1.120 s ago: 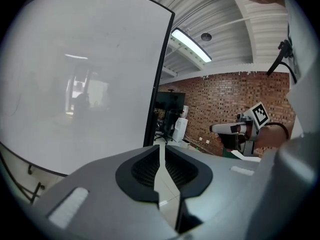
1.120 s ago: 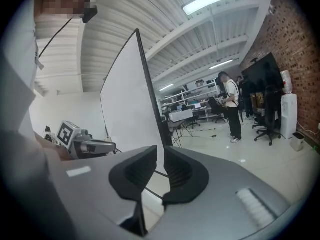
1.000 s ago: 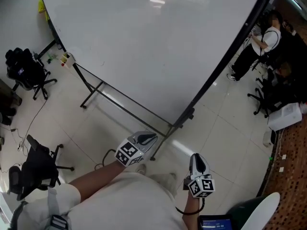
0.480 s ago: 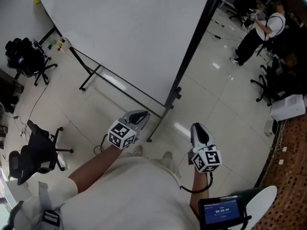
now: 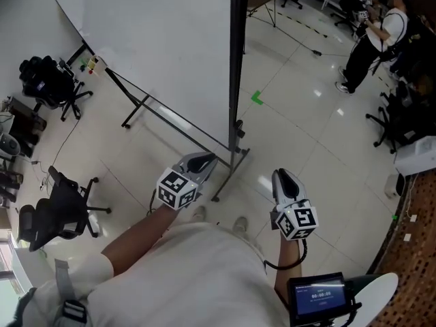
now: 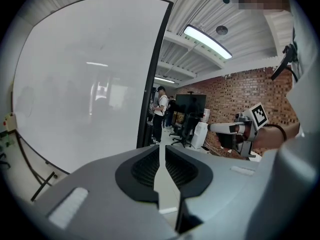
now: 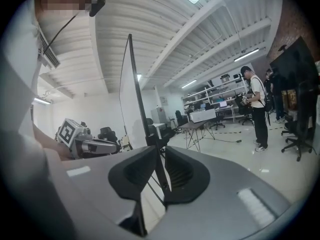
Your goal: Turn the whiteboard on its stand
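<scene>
Tiled workshop floor (image 5: pixel 306 135) w/ whiteboard (image 5: pixel 157 46) upright on its stand (image 5: pixel 236 157), near but clear of both grippers: left gripper (image 5: pixel 204 159) jaws a crack apart, empty; right gripper (image 5: pixel 281 176) jaws just opening slightly, nothing betw.

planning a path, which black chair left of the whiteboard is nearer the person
The lower chair, beside the person's arm; the other chair stands at the whiteboard's far end.

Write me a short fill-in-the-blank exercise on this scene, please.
The left gripper and right gripper face a large white ___.
The chair at the lower left of the head view is ___.
The small tape mark is ___.
Missing words: whiteboard; black; green.
</scene>
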The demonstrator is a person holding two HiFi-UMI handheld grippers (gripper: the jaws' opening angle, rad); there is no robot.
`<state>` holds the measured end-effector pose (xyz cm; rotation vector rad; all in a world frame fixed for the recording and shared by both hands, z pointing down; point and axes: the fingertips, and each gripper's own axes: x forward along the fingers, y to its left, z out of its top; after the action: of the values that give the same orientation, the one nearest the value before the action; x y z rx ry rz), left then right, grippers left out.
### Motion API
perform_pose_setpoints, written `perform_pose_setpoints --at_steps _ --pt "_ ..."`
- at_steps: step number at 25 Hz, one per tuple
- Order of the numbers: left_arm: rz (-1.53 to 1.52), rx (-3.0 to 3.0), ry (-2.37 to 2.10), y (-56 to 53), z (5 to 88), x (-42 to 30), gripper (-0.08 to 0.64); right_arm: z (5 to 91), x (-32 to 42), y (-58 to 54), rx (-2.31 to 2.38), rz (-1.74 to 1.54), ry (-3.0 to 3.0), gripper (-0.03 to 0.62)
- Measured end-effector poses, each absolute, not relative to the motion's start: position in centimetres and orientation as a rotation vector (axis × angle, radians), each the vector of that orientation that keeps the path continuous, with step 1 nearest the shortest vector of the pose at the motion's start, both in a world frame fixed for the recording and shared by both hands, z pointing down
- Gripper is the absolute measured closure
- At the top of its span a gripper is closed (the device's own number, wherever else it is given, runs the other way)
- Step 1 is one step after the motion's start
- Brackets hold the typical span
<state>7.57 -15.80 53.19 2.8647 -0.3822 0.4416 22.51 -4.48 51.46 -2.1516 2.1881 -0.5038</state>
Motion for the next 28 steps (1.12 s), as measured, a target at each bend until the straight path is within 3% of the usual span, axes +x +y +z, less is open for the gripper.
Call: perform_pose_setpoints --at_steps 10,16,24,28 --pt "0.488 2.789 -0.572 -13.7 54.2 7.8 0.503 53.4 24.3 -5.2 -1.960 -0.519 2.405 0.518" --pt "0.484 2.725 -0.729 -12.8 54.5 5.8 0.503 55.1 23.2 -7.9 -1.830 -0.523 2.595 0.426" --pt "0.468 2.647 -0.864 -11.7 55.2 4.0 0.503 55.8 21.6 -13.0 -1.708 -0.456 2.762 0.411" --pt "0.318 2.564 -0.903 -12.2 53.9 3.3 0.502 55.3 20.9 -15.7 -1.676 -0.419 2.800 0.409"
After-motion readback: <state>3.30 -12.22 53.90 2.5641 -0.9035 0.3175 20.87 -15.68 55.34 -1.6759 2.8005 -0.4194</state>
